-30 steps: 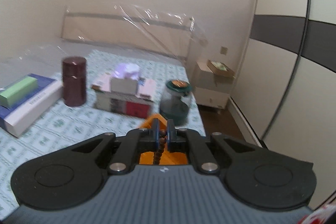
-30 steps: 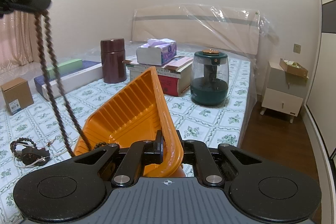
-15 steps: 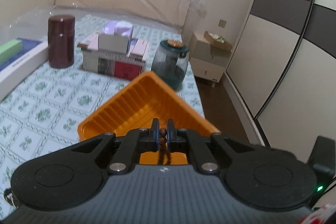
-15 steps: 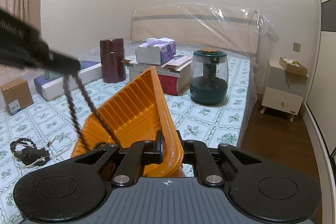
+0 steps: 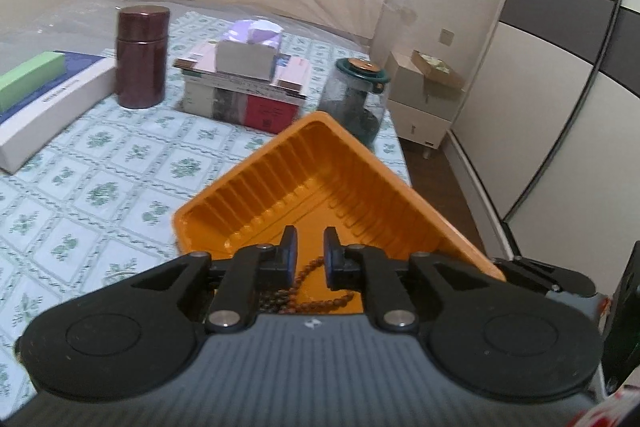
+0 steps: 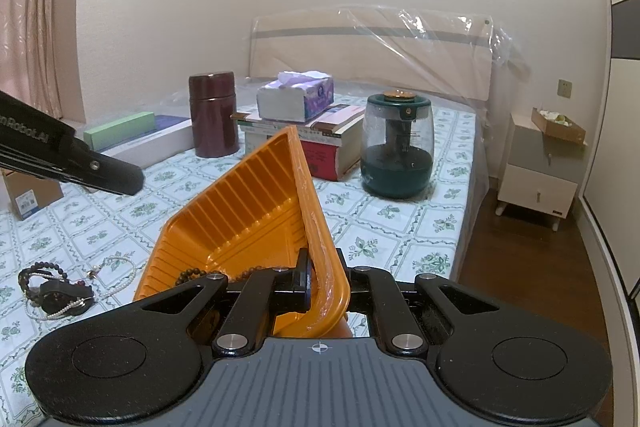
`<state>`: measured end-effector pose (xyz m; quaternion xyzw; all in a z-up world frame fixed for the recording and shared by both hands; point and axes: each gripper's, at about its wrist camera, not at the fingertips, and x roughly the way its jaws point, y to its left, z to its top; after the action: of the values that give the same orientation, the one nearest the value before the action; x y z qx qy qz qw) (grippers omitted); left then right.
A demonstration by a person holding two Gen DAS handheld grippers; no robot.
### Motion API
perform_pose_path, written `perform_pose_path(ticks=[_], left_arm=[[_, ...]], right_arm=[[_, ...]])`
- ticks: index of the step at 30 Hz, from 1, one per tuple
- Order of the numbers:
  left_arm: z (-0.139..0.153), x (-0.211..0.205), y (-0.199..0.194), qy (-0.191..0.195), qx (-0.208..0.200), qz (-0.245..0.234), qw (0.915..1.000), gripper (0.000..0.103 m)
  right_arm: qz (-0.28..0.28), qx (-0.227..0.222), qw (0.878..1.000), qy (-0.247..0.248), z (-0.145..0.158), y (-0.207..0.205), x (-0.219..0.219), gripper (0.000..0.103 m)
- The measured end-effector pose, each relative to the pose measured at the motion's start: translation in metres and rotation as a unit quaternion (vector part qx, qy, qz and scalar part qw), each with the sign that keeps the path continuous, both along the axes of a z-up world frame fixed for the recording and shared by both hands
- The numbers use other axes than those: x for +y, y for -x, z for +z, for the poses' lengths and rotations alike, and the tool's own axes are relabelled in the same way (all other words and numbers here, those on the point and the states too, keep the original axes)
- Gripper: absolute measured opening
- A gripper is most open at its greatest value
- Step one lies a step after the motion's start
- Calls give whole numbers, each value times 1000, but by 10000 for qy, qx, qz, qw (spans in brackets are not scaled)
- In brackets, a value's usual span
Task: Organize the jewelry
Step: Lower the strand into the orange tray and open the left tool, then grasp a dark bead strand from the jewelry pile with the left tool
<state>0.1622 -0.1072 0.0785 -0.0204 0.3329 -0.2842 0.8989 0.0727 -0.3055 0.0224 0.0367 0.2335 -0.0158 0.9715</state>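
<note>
My right gripper (image 6: 320, 281) is shut on the near rim of an orange ribbed tray (image 6: 240, 211), holding it tilted above the bed. My left gripper (image 5: 310, 247) hovers over the tray (image 5: 320, 183) with its jaws opening and nothing pinched between them. A string of brown beads (image 5: 320, 301) lies on the tray floor just below the left fingertips, and it also shows as the beads (image 6: 192, 273) at the tray's near left side. In the right wrist view the left gripper (image 6: 120, 179) reaches in from the left. A pile of dark bracelets (image 6: 52, 293) and a pearl strand (image 6: 120, 267) lie on the bedspread.
A maroon canister (image 6: 214, 115), a tissue box (image 6: 296, 95) on stacked books, and a green jar (image 6: 398, 147) stand behind the tray. Flat boxes (image 6: 140, 135) and a small carton (image 6: 28, 195) sit at the left. The bed edge and a nightstand (image 6: 540, 179) are to the right.
The left gripper came down over the tray and its jaws parted. The bead string that hung from it now lies in the tray. The right gripper and tray stayed still.
</note>
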Motion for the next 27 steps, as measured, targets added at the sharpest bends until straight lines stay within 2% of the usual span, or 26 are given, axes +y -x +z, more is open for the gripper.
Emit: perform_pose_path(ticks=[3, 10, 16, 20, 23, 27], left_arm=[[-1, 14, 4, -66, -76, 228, 9997, 18], [-12, 61, 15, -197, -151, 964, 9950, 19], [-30, 116, 27, -74, -81, 1799, 9836, 22], [-47, 146, 38, -300, -15, 2312, 9724, 23], [-61, 162, 43, -409, 108, 2512, 9670, 24], [-78, 171, 47, -600, 176, 2569, 9644, 25]], right_arm=[[-3, 2, 10000, -3, 0, 0, 0, 9], [2, 2, 10000, -7, -1, 0, 0, 9], [6, -2, 10000, 4, -2, 0, 0, 9], [-1, 0, 10000, -2, -1, 0, 0, 9], [-1, 2, 10000, -1, -2, 0, 0, 9], [-4, 6, 10000, 3, -2, 0, 0, 9]])
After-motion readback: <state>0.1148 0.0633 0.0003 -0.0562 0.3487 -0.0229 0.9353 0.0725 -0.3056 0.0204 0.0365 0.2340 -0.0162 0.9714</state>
